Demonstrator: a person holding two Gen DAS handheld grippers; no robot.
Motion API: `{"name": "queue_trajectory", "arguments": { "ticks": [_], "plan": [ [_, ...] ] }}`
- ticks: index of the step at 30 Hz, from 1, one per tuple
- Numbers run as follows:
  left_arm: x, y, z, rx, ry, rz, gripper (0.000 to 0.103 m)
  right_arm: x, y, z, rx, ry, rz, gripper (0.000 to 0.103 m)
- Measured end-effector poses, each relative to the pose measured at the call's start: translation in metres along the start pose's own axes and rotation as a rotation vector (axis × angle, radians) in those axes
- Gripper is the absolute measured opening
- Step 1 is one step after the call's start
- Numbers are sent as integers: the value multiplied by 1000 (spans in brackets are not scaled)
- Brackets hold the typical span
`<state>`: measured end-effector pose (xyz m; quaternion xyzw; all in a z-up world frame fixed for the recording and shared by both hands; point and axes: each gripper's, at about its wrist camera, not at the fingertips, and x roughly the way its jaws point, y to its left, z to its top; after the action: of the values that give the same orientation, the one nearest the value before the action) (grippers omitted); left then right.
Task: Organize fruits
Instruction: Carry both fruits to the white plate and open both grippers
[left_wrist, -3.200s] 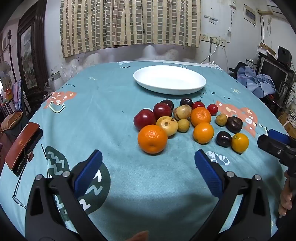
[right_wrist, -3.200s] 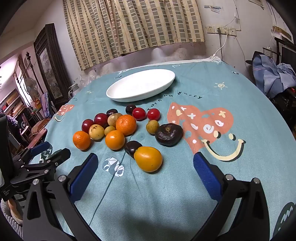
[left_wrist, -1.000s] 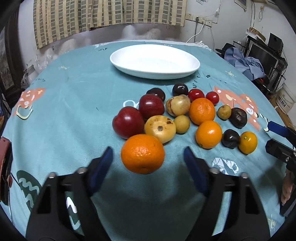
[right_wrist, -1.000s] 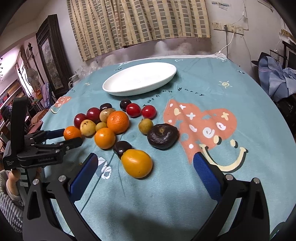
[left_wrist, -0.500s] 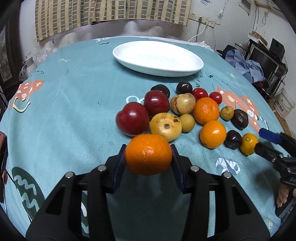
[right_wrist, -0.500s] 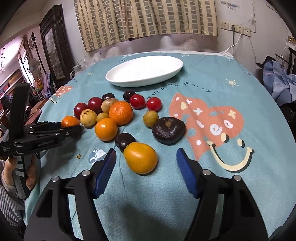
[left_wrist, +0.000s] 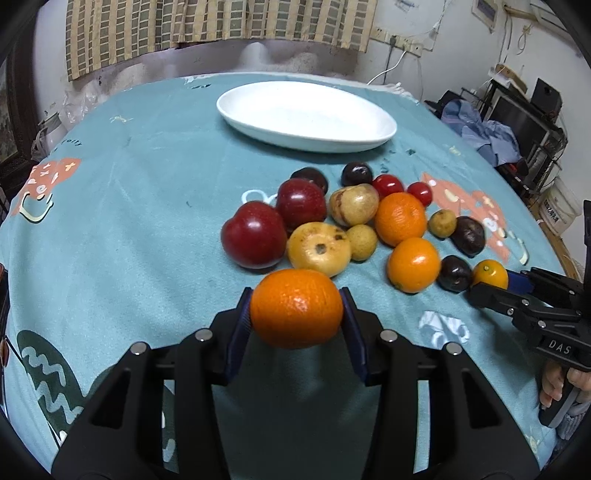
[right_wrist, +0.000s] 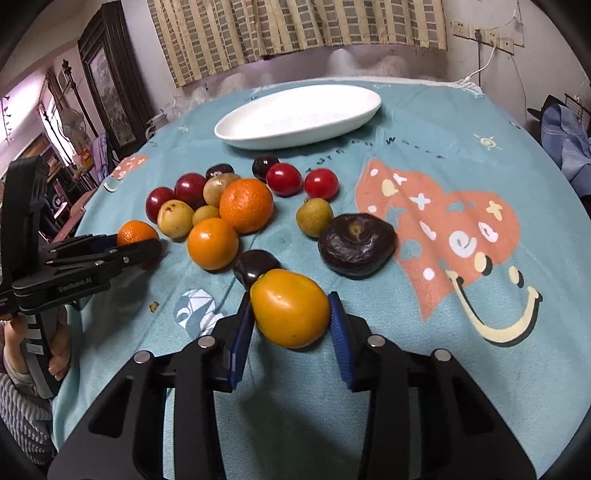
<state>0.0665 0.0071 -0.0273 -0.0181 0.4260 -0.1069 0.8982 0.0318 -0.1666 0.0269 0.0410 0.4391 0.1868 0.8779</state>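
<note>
Left wrist view: left gripper (left_wrist: 296, 317) clamps the orange (left_wrist: 296, 308), nearest of the fruits, well short of the white dish (left_wrist: 306, 116).

Right wrist view: right gripper (right_wrist: 291, 321), jaws just closing, pinches the yellow-orange fruit (right_wrist: 290, 307) — smooth skin, likely to slip.

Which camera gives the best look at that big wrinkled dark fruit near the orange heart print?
The right wrist view: the wrinkled dark fruit lies close and unobstructed there, its stem dimple and creased skin clear. The left wrist view shows the same fruit only small and far to the right, with little surface detail.
</note>
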Motion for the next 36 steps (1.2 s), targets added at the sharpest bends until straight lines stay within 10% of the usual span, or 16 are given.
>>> {"name": "queue_trajectory", "arguments": {
  "ticks": [10, 21, 25, 26, 36],
  "plan": [
    [-26, -13, 69, 14, -102, 3, 47, -35, -9, 81, 38, -171, -12, 40],
    [74, -6, 155, -48, -41, 27, 47, 67, -35, 168, 125, -127, -28, 40],
    [87, 1, 161, -72, -41, -2, 65, 93, -42, 179, 139, -92, -32, 49],
    [86, 2, 161, -70, -50, -1, 69, 92, -42, 180, 141, -105, -41, 68],
    [27, 21, 132, -136, -135, 35, 85, -6, -22, 167, 126, -277, 29, 77]
  ]
}}
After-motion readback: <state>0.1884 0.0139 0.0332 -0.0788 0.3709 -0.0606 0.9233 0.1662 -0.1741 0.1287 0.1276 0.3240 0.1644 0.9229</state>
